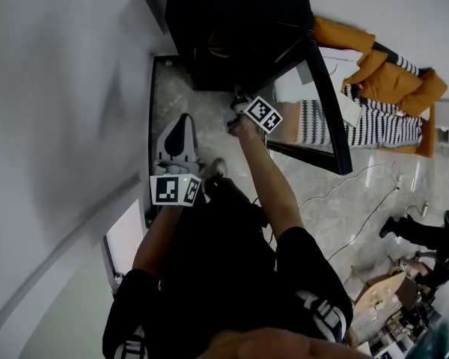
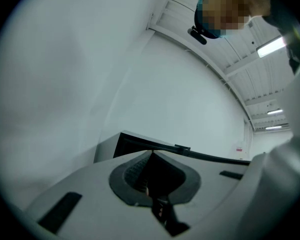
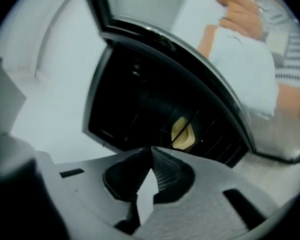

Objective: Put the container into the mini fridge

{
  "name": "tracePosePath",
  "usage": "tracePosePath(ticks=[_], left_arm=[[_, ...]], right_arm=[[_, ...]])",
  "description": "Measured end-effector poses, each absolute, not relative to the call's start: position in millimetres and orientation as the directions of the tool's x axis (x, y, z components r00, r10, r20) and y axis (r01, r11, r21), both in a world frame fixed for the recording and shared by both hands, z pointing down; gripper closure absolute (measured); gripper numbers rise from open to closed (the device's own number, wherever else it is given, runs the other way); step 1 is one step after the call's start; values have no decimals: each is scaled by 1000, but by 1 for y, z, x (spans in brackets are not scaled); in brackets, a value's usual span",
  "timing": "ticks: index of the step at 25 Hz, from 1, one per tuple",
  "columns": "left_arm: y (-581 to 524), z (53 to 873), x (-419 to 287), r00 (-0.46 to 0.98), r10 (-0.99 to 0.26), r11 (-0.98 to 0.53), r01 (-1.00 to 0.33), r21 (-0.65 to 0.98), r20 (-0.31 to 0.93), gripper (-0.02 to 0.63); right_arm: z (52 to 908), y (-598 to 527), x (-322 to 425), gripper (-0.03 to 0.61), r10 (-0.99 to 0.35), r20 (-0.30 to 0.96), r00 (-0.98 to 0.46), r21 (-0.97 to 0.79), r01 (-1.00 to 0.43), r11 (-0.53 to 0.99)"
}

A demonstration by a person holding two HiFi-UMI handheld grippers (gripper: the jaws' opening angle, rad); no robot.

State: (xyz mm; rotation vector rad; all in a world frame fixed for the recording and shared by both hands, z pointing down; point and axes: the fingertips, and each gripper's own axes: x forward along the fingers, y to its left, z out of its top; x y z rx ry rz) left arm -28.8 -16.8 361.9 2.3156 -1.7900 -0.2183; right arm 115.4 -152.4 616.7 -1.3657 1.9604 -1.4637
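Claws clenched, empty: right claw [image 3: 151, 149], left claw [image 2: 151, 153]; container [image 3: 183, 133] inside open mini fridge [image 3: 125, 104].

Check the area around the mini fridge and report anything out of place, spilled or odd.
Nothing looks spilled or damaged. The only loose end is that the mini fridge has its door standing wide open, with the yellowish container sitting inside.

Legible text: none found
Left marker cube [image 1: 176, 189] and right marker cube [image 1: 263, 114] bear only black-and-white square patterns; small red wall label [image 2: 238, 149] too small to read
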Motion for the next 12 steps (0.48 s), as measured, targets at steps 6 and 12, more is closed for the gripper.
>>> tracePosePath(ticks=[6,12], left_arm=[[27,343,-17,245,-969,-233,-945,231,26,609],[48,327,-13,286,-958,-275,-943,188,36,607]], right_arm=[[543,-95,122,576,-825,249,-507,-724,-663,189],[464,-45,122,577,-808,199,-554,-541,-750,380]])
